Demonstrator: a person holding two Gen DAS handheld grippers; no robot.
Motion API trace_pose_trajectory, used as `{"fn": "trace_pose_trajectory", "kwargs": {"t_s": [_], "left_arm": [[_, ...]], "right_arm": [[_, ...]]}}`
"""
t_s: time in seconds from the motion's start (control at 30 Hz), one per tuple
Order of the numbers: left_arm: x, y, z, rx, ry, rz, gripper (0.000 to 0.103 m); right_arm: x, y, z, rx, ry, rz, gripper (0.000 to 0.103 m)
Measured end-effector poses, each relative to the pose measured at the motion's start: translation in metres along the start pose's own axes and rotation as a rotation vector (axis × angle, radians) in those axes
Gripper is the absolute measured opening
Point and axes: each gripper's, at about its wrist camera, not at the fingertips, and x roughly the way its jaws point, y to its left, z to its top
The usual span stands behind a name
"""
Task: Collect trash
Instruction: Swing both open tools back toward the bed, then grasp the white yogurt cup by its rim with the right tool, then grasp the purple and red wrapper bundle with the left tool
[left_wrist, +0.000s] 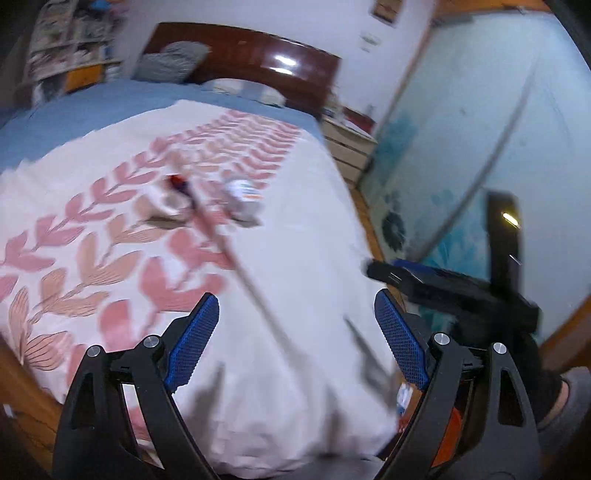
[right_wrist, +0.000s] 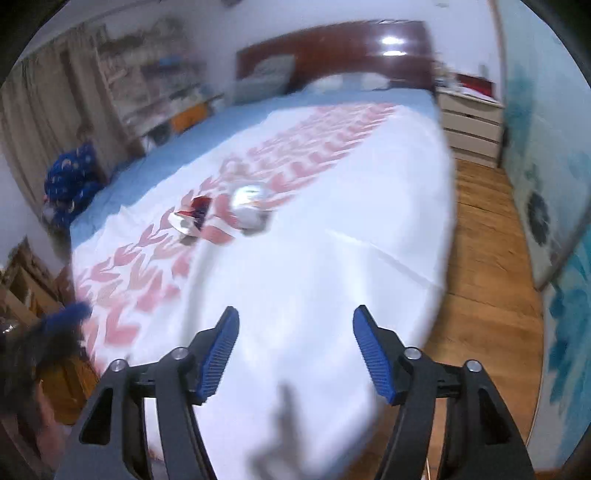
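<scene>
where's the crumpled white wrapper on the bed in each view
Left wrist view: the crumpled white wrapper lies just above the picture's centre, right of the red and white packet.
Right wrist view: the wrapper sits just left of centre, again right of the packet.
Shared landmark: the dark wooden headboard.

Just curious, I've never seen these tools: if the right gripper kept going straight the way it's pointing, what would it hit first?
Probably the white quilt on the bed. The open right gripper holds nothing and points at bare fabric; the trash lies farther up, though blur makes depth unclear.
</scene>
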Motion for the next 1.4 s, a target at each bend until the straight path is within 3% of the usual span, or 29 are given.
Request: {"fn": "trace_pose_trajectory", "kwargs": {"t_s": [0.17,0.33,0.4,0.47,0.5,0.63,0.73,0.87,0.97,1.2,1.23,1.4], "left_arm": [[0.008,0.039,0.002,-0.103,0.012,0.018,0.086],[0.008,0.064,0.004,-0.119,0.016,0.030,0.086],[0.010,0.072,0.008,-0.123,0.015,0.033,0.086],[0.009,0.077,0.010,-0.126,0.010,0.038,0.086],[0.010,0.082,0.015,-0.134,0.010,0.043,0.086],[0.017,0.099,0.031,-0.170,-0.001,0.056,0.086],[0.029,0.118,0.045,-0.218,-0.009,0.093,0.086],[0.060,0.155,0.057,-0.360,-0.001,0.107,0.086],[0.088,0.172,0.068,-0.442,-0.002,0.064,0.086],[0.137,0.186,0.081,-0.494,-0.015,-0.001,0.085],[0.140,0.188,0.081,-0.511,-0.018,-0.010,0.083],[0.154,0.198,0.077,-0.575,0.014,-0.017,0.039]], "right_arm": [[0.093,0.037,0.059,0.036,0.054,-0.050,0.065],[0.165,0.062,0.079,0.014,0.090,-0.115,0.065],[0.182,0.063,0.081,0.004,0.105,-0.141,0.061],[0.193,0.062,0.083,0.035,0.117,-0.151,0.038],[0.194,0.062,0.083,0.034,0.110,-0.150,0.036],[0.178,0.062,0.074,-0.006,0.060,-0.126,0.036],[0.143,0.058,0.048,-0.004,0.031,-0.060,0.036],[0.086,0.053,0.005,-0.040,-0.012,-0.013,0.036],[0.043,0.041,-0.026,-0.042,-0.016,0.007,0.036],[-0.027,0.014,-0.066,0.054,-0.023,-0.021,0.036],[-0.033,0.010,-0.072,0.066,-0.018,-0.029,0.036],[-0.047,-0.002,-0.096,0.111,0.010,-0.033,0.036]]}}
